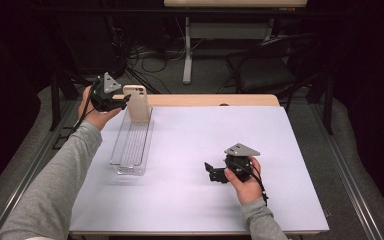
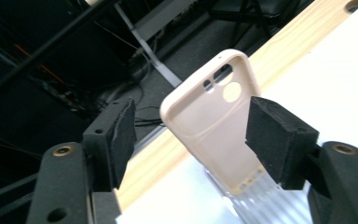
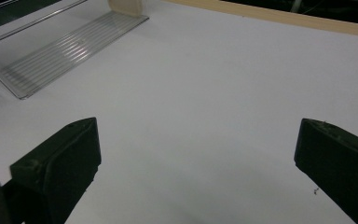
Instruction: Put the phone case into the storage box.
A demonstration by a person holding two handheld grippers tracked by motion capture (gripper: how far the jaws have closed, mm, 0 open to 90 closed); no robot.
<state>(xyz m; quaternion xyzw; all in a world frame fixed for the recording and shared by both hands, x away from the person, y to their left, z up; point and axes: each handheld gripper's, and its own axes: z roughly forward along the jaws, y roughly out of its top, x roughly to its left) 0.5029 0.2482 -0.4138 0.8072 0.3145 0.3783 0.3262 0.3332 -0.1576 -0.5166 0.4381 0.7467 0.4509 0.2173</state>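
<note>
A beige phone case [image 1: 136,102] stands upright in the far end of a clear ribbed plastic tray [image 1: 130,145] at the table's left. My left gripper [image 1: 125,101] is beside the case at its left. In the left gripper view the case [image 2: 214,121] leans between the jaws of this gripper [image 2: 191,112]. The jaws are open, with a clear gap at the left pad [image 2: 121,135]. My right gripper [image 1: 211,171] rests low over the white table surface at the front right. It [image 3: 196,126] is wide open with nothing between its jaws. The right gripper view also shows the tray [image 3: 70,51] and the case's foot [image 3: 126,7].
A white sheet [image 1: 205,145] covers the table, with a wooden strip [image 1: 205,100] along the far edge. Beyond the table are a dark chair [image 1: 267,70], a desk leg [image 1: 187,50] and cables on the floor.
</note>
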